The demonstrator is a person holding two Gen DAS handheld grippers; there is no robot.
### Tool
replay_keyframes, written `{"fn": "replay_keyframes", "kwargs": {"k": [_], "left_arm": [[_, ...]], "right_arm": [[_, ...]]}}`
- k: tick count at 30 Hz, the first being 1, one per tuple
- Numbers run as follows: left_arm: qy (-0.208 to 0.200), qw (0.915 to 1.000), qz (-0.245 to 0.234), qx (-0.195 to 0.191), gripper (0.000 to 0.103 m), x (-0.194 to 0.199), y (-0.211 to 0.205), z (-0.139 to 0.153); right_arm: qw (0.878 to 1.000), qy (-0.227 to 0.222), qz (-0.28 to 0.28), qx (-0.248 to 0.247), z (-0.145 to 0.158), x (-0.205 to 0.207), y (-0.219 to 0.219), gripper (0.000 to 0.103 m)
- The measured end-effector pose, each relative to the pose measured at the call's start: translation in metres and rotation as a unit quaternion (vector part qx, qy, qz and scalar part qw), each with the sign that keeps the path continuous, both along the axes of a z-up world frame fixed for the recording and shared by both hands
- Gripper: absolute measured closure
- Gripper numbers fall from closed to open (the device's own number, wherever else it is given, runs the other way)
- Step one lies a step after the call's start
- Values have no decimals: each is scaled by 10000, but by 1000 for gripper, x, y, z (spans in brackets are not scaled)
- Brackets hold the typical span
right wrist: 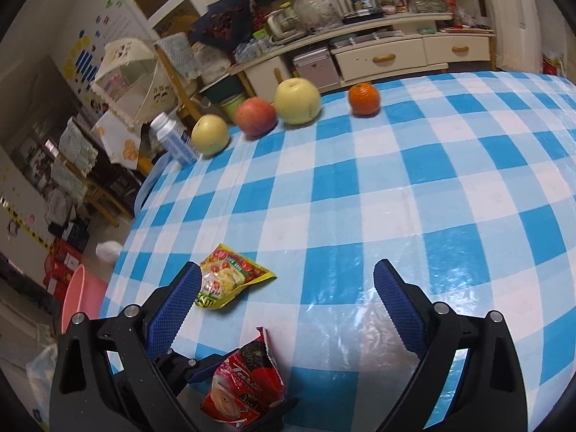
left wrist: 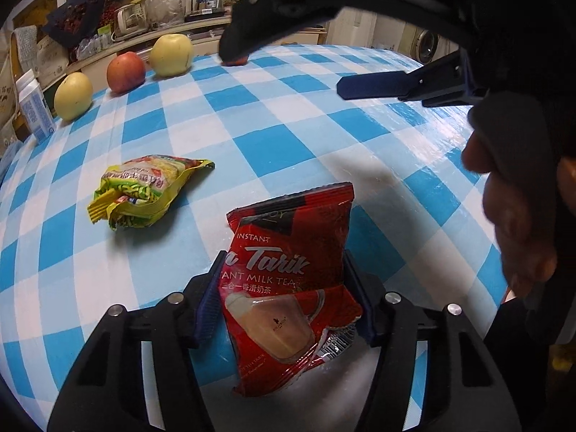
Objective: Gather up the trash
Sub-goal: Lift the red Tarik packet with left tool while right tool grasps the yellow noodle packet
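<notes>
We have the red tea sachet (left wrist: 291, 288) clamped in our left gripper (left wrist: 284, 309). Our right gripper (right wrist: 288, 306) hangs apart; the yellow wrapper (left wrist: 144, 190) ahead remains uncollected

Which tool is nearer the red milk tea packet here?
Left. The left tool is clamped on the red milk tea packet; the right tool hangs open above the table, apart from the packet.

Bare checked cloth (right wrist: 414, 187) is lying open across the centre and right of the right wrist frame. A yellow packet (right wrist: 230, 279) is sitting at lower left, touching the right gripper's (right wrist: 288, 288) left finger. Fruit (right wrist: 297, 100) is lining the upper edge, a carton (right wrist: 172, 140) standing at upper left.
</notes>
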State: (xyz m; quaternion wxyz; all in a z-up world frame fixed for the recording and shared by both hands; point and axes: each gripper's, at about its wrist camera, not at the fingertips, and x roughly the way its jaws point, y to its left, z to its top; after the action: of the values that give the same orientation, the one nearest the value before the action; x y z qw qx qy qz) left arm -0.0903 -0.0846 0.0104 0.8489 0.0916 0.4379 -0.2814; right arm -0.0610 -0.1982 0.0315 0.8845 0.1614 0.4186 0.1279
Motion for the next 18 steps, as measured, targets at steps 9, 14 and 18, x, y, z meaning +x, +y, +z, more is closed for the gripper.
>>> {"fn": "replay_keyframes", "kwargs": {"k": [9,14,18], "left_arm": [[192,9994,220,-179,42,2,34,3],[186,9986,484,-123,42,6,62,3],[184,9965,807,-97,42,12,91,5]], "right_arm": [[9967,127,764,-256,-16,14,46,8],[9933,155,1051,-447,-23,21,66,8],[9915,185,1166,-542,-29,27,77,8]]}}
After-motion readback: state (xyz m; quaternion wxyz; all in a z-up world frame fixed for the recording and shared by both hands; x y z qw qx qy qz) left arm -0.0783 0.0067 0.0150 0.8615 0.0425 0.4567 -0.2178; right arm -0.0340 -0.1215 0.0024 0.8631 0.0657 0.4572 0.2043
